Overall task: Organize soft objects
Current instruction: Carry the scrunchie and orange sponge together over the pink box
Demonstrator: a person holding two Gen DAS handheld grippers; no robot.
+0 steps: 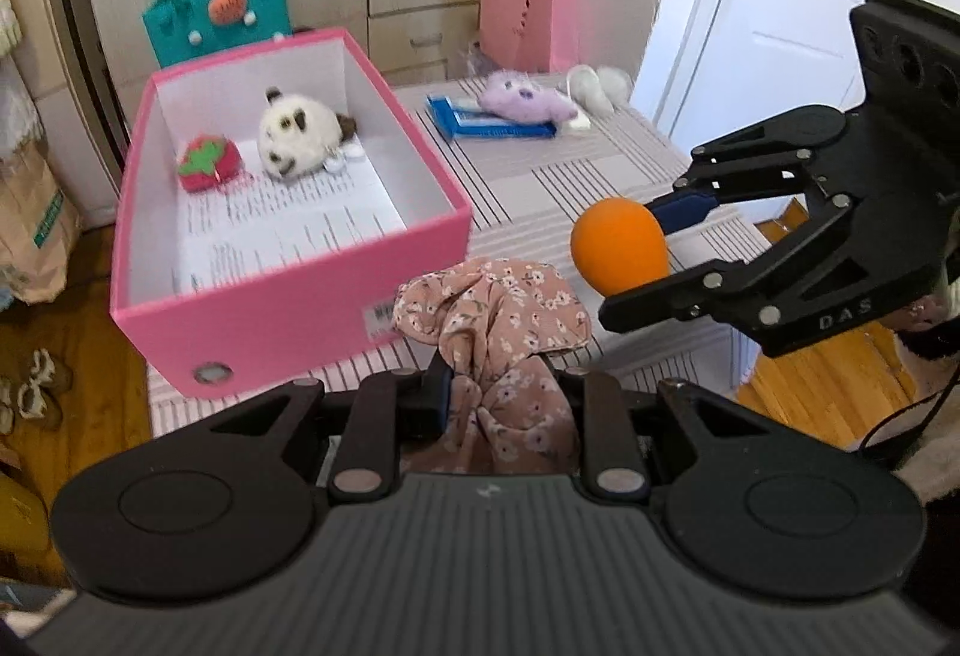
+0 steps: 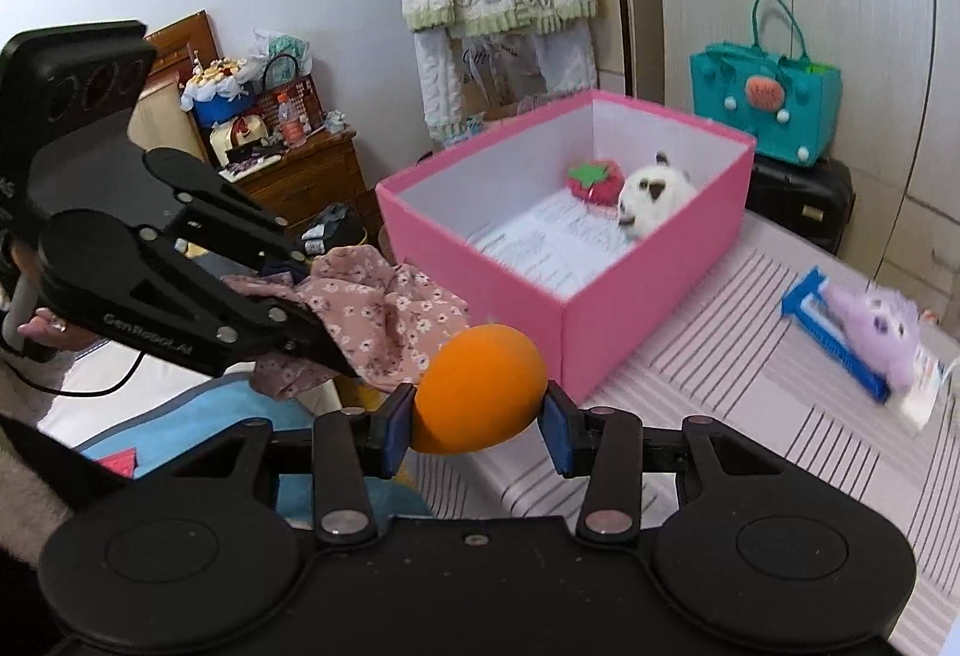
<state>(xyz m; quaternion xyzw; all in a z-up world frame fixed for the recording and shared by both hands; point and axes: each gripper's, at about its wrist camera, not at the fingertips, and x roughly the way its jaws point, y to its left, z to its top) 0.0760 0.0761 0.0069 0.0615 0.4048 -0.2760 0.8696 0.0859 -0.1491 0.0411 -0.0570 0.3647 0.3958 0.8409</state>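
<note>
My left gripper (image 1: 501,392) is shut on a pink floral cloth (image 1: 498,314) and holds it just in front of the pink box (image 1: 300,296). My right gripper (image 2: 477,416) is shut on an orange soft egg-shaped ball (image 2: 480,392), seen in the left wrist view (image 1: 621,245) to the right of the cloth. The box (image 2: 648,314) holds a red strawberry plush (image 1: 207,163) and a white-and-brown plush animal (image 1: 300,134). A purple plush (image 1: 525,99) lies on the far side of the striped table (image 1: 570,176).
A blue comb-like item (image 1: 480,123) lies under the purple plush, with a white plush (image 1: 594,86) beside it. A teal bag (image 1: 219,8) and a pink bag (image 1: 528,17) stand behind the table. A door is at the right, wooden floor at the left.
</note>
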